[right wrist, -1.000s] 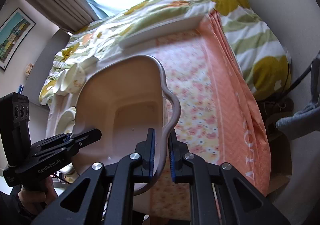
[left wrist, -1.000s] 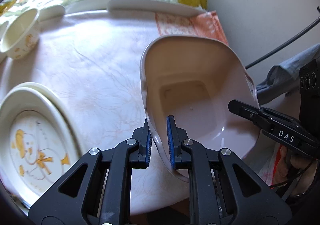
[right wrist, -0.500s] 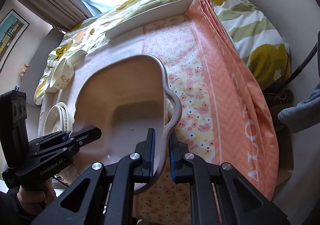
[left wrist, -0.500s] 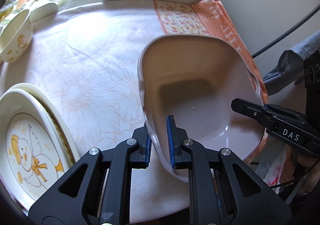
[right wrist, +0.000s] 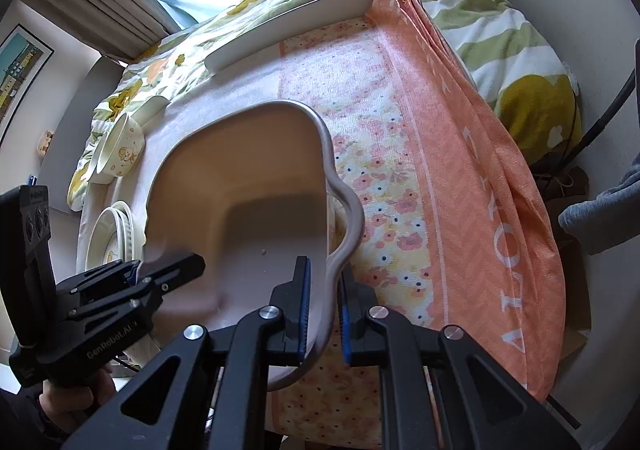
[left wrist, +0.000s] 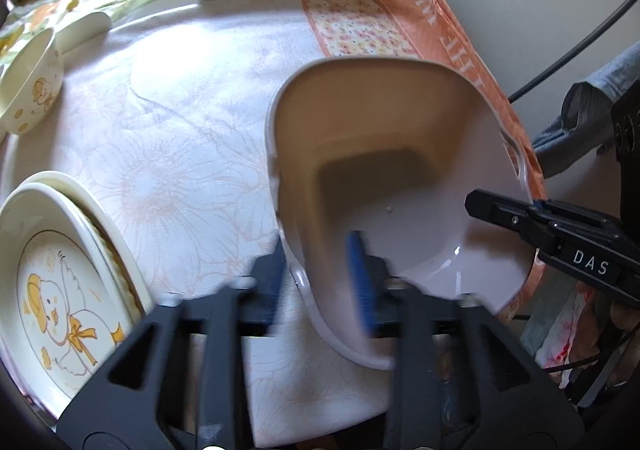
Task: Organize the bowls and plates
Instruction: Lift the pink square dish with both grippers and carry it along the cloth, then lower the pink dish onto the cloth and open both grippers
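In the left wrist view, the left gripper (left wrist: 320, 282) has just been opening: its jaws stand apart on either side of the near left rim of the pale squarish handled dish (left wrist: 400, 185), the pads no longer pressing it. The dish runs away from the gripper toward the orange cloth (left wrist: 452, 33), with the duck plates (left wrist: 60, 290) well apart to its left. In the right wrist view, the right gripper (right wrist: 322, 306) is clamped narrow on the dish's (right wrist: 256, 185) wavy right handle, so that hand alone holds it; the dish sits low over the tablecloth (right wrist: 376, 153), its long axis running toward the far white platter (right wrist: 292, 33).
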A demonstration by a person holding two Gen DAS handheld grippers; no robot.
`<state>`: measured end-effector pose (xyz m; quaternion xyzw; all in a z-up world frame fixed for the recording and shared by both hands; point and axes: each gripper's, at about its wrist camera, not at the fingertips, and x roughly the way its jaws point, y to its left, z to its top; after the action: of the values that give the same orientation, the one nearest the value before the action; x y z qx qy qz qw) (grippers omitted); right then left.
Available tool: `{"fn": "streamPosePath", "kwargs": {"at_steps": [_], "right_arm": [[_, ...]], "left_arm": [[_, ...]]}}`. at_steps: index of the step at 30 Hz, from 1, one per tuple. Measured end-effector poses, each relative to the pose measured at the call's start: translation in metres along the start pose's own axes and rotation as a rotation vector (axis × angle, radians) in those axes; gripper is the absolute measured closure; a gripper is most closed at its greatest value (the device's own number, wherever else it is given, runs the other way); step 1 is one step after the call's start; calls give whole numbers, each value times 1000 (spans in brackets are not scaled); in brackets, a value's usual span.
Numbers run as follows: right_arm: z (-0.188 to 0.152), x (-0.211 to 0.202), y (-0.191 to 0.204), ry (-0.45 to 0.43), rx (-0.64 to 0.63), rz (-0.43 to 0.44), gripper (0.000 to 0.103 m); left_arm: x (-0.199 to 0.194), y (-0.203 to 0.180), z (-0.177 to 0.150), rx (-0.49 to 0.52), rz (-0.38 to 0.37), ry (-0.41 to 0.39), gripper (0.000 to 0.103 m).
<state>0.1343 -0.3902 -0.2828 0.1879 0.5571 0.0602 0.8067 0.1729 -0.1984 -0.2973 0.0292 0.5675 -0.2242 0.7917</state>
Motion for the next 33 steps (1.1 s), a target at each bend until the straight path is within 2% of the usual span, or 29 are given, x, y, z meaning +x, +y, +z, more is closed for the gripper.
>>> {"fn": "streamPosePath", "kwargs": {"at_steps": [1, 2, 5, 6, 7, 8, 9, 10, 15, 19, 22, 30, 33], "right_arm": [[0, -1, 1, -3, -5, -1, 91], [0, -1, 2, -7, -9, -1, 91], [1, -5, 2, -16, -9, 3, 89], [2, -8, 1, -27, -2, 7, 80], [3, -9, 0, -33, 4, 8, 60], [4, -12, -1, -40, 13, 13, 44], [4, -16, -2, -49, 26, 20, 14], [4, -21, -4, -64, 42, 25, 5], [4, -45, -2, -115, 63, 46, 5], [4, -73, 21, -170, 4, 70, 1], [5, -98, 49, -248, -77, 94, 1], [25, -148, 139, -306, -313, 174, 1], [33, -157, 174, -335, -374, 205, 1]], "left_arm": [[-1, -1, 0, 4, 5, -7, 28], [-4, -3, 0, 12, 11, -24, 15], [-12, -7, 1, 24, 16, -44, 11], [-12, -8, 1, 28, 22, -39, 11], [-13, -9, 1, 32, 25, -36, 11], [-15, -9, 1, 34, 26, -35, 11], [-17, -10, 1, 32, 29, -35, 11], [-20, -11, 1, 30, 31, -38, 11], [-51, -10, -2, 16, 43, -73, 11], [-94, 1, -7, -24, 56, -132, 8], [-134, 15, -13, -67, 86, -197, 8], [-247, 66, -26, -158, 178, -430, 7], [-277, 95, -26, -172, 227, -485, 5]]}}
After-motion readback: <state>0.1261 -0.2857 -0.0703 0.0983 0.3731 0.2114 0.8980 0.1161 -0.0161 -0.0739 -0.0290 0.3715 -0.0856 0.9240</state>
